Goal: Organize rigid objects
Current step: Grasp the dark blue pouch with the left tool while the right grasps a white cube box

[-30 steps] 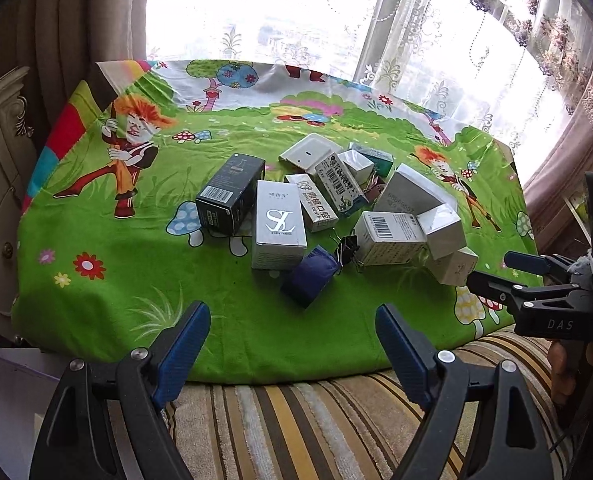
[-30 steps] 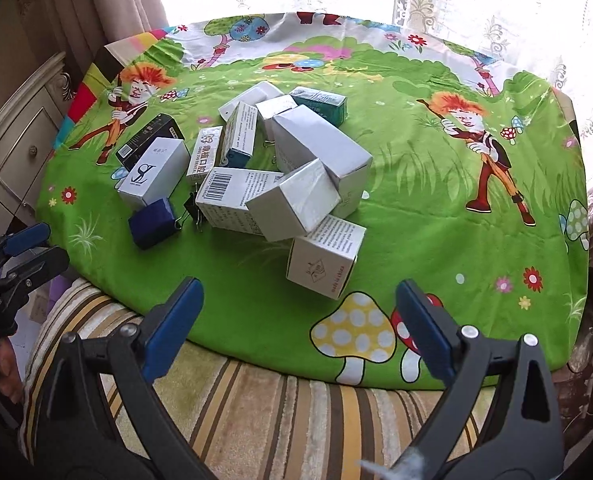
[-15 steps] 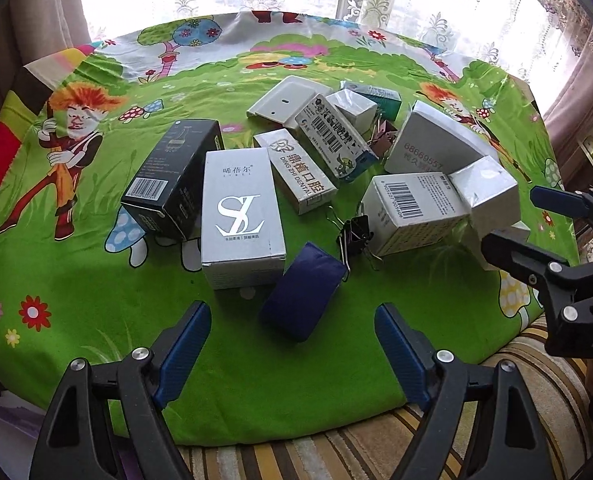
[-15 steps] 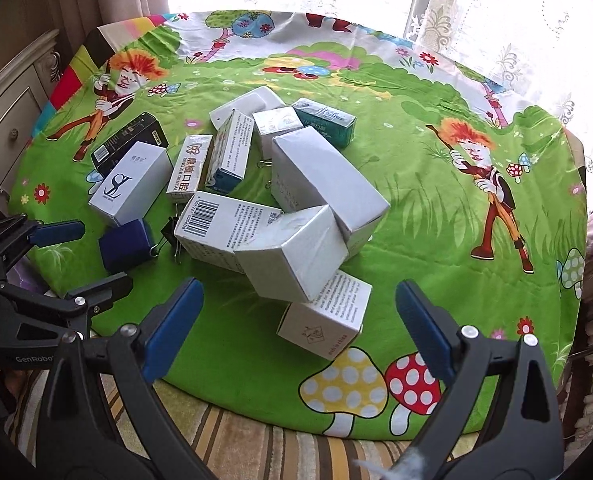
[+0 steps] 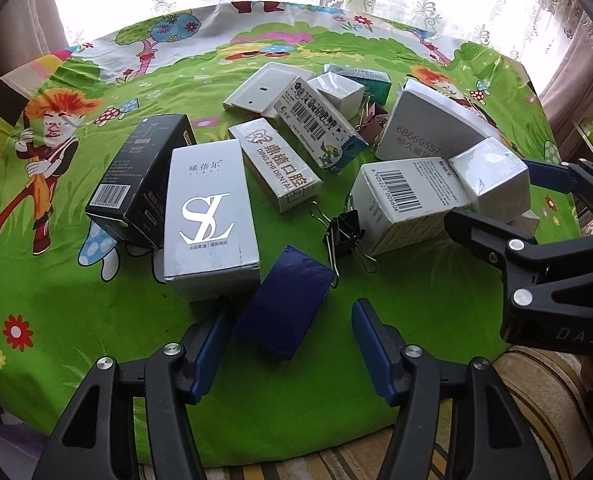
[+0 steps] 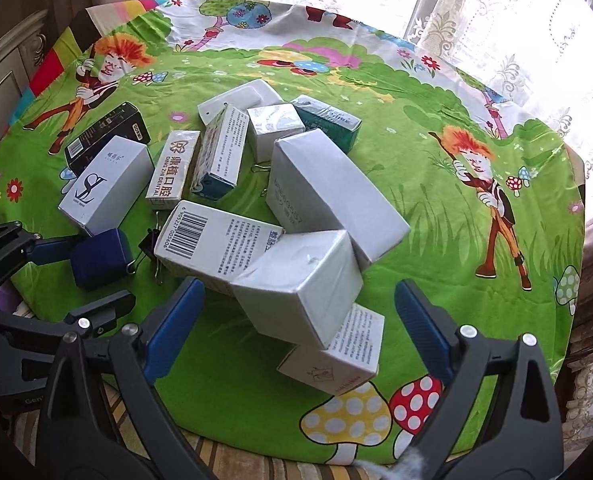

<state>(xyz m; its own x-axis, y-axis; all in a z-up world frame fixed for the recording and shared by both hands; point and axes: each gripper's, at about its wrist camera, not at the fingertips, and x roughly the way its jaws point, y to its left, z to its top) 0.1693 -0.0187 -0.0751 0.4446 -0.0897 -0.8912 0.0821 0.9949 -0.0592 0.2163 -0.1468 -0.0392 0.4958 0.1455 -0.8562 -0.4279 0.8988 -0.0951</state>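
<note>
A: Boxes of rigid card are lying in a loose heap on the green cartoon-print tablecloth [image 5: 76, 312]. Where is the left gripper [image 5: 292, 332] standing?

B: It is pointing steeply down at the small dark-blue rectangular box [image 5: 284, 300]. That box is sitting between its blue-padded fingers [image 5: 370, 340]. Its jaws have just been closing, but the right-hand pad is standing clear of the box, so the jaws are released, not gripping. Whether the left-hand pad is touching the box I cannot tell.

A: What is lying just beyond it?

B: The tall silver-white carton marked SL [image 5: 208, 220] is lying just ahead and to the left, touching the blue box's far corner. The black carton with a barcode [image 5: 136, 180] is lying beside that. The black metal binder clip [image 5: 346, 232] is lying ahead and to the right.

A: And the right gripper [image 6: 296, 316]?

B: Its jaws are standing wide apart and have just been narrowing a little. The plain white cuboid box [image 6: 300, 280] is lying between them, tilted, with gaps on both sides, so nothing is being gripped. The white barcode carton [image 6: 212, 240] is lying ahead and to the left, touching that box.
</note>
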